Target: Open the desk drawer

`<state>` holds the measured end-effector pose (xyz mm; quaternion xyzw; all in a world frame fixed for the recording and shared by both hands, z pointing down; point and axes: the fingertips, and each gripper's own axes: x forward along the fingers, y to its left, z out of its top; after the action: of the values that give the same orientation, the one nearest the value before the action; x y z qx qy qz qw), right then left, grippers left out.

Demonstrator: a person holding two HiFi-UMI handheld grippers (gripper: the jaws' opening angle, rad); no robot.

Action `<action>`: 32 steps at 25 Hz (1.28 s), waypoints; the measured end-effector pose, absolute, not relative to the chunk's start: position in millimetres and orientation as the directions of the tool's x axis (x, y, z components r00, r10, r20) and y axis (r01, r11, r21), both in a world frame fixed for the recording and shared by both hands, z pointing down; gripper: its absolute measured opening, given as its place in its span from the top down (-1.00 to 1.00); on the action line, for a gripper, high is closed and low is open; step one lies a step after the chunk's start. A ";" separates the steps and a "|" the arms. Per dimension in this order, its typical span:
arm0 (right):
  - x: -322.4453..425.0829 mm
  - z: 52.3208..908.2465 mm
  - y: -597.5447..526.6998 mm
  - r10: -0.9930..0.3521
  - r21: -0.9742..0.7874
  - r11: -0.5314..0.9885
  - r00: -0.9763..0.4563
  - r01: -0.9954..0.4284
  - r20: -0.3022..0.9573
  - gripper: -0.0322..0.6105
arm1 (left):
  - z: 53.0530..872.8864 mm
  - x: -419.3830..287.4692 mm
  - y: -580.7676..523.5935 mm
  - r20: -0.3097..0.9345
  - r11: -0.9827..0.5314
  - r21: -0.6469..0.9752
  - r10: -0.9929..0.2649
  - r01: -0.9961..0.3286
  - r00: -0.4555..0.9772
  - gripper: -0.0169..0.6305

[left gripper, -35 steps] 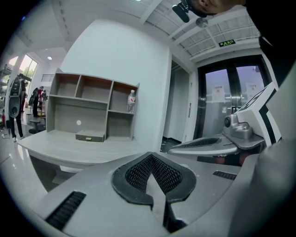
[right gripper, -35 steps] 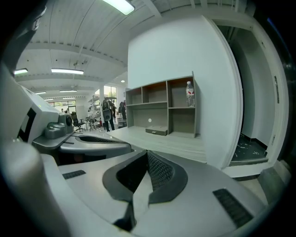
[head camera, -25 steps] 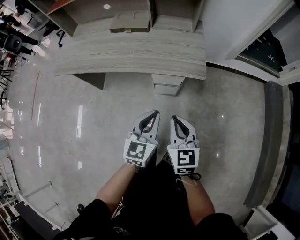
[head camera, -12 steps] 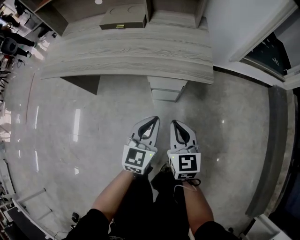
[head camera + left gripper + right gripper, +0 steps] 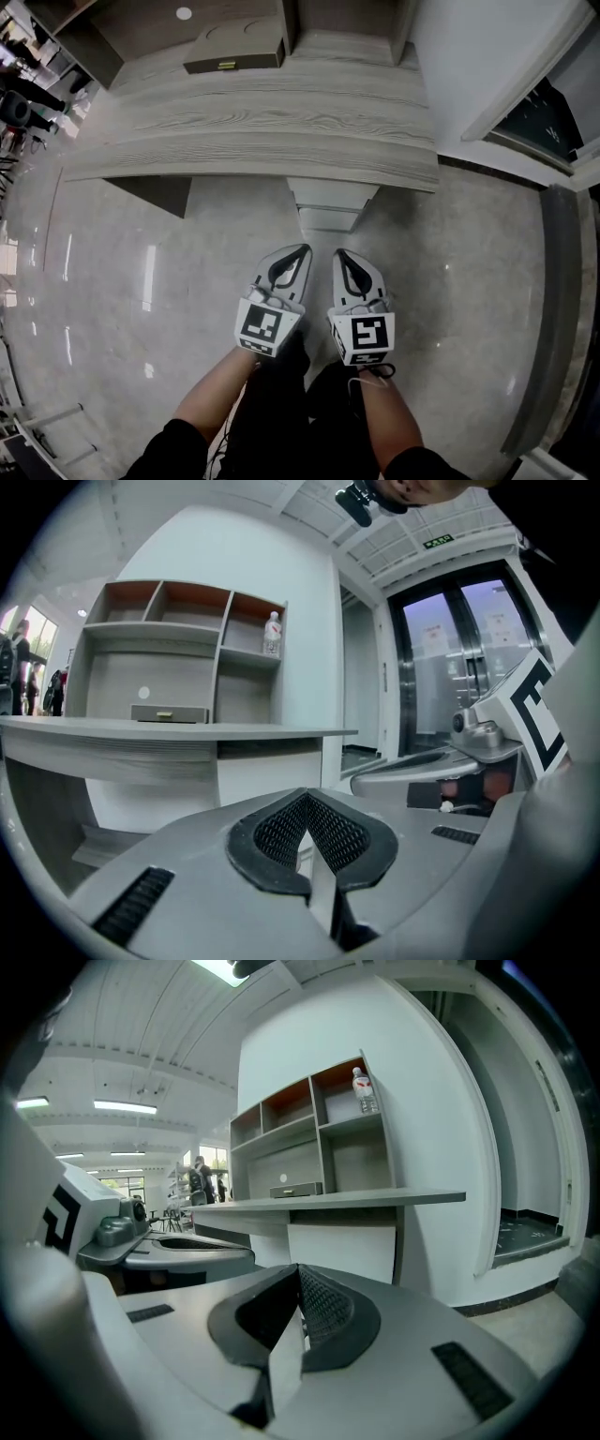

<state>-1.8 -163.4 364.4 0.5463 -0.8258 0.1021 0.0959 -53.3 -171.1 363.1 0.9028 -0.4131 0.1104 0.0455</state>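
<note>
White drawer unit [image 5: 335,197] under grey desk [image 5: 253,131], closed; bottle [image 5: 272,633] in shelf compartment [image 5: 246,630].

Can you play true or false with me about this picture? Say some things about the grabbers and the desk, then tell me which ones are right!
1. The left gripper and the right gripper both have their jaws shut, with nothing between them. True.
2. The left gripper is grabbing the drawers. False: both grippers are apart from the drawers, held over the floor in front of the desk.
3. A bottle stands upright on a shelf above the desk. True.
4. The floor is covered in fluffy carpet. False: it is smooth and shiny, with lights reflecting on it.
</note>
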 end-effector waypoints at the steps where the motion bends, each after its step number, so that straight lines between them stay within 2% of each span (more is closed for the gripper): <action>1: -1.9 369.3 -170.3 -0.888 -0.066 0.376 -0.379 -0.924 0.259 0.88 | 368.8 -49.6 -175.5 0.226 -0.666 -0.014 -0.729 -0.746 0.646 0.94; 11: -10.3 432.8 -211.3 -0.919 -0.114 0.355 -0.368 -0.928 0.139 0.88 | 439.6 -47.5 -211.6 0.176 -0.680 -0.067 -0.729 -0.730 0.662 0.94; 19: -13.2 456.2 -228.5 -0.919 -0.139 0.379 -0.390 -0.915 0.063 0.88 | 441.8 -64.6 -241.7 0.026 -0.572 -0.032 -0.820 -0.820 0.571 0.94; 27: -1.6 487.7 -243.6 -0.911 -0.296 0.402 -0.411 -0.866 -0.035 0.88 | 459.6 -70.1 -231.2 0.001 -0.524 -0.123 -0.850 -0.843 0.527 0.93; 32: -1.5 494.7 -253.0 -0.912 -0.287 0.403 -0.408 -0.869 -0.045 0.88 | 476.3 -77.2 -235.1 0.007 -0.530 -0.054 -0.848 -0.846 0.530 0.93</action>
<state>-1.5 -253.0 494.7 0.5352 -0.8319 0.1097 -0.0979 -77.2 -235.1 476.3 0.8744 -0.4845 0.0160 -0.0220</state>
